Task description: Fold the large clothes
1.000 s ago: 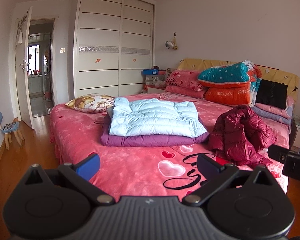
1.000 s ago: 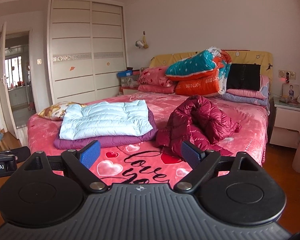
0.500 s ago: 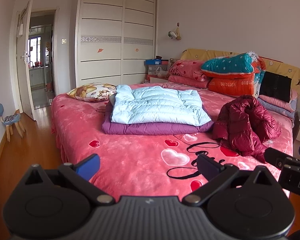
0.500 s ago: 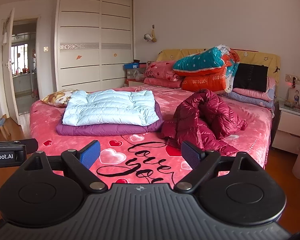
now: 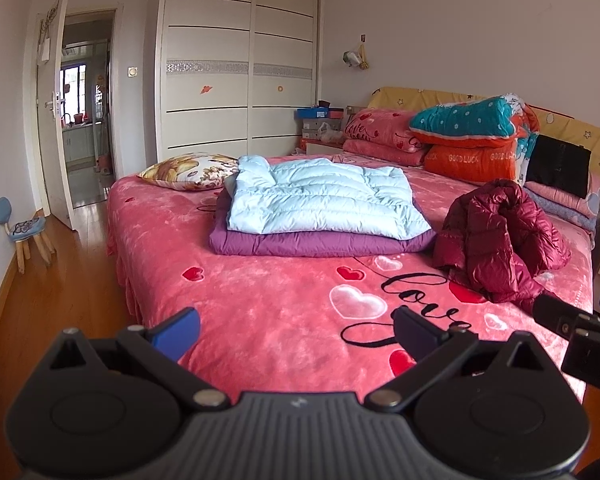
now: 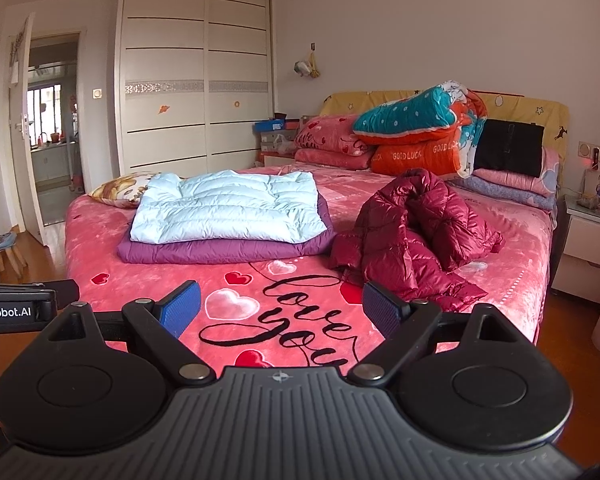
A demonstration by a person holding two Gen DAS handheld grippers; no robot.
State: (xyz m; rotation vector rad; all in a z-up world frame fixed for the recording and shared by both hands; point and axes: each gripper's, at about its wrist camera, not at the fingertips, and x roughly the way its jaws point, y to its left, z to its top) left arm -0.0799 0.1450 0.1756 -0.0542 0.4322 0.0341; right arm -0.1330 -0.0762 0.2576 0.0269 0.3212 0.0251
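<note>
While both our left tongs and right tongs gape empty, the puffy crumpled red jacket may slip when we pinch it.

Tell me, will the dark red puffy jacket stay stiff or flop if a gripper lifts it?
The dark red jacket will probably flop: it already lies slumped in soft folds. Its shiny quilted shell may be slippery. Being puffy, it is likely light for its size.
</note>
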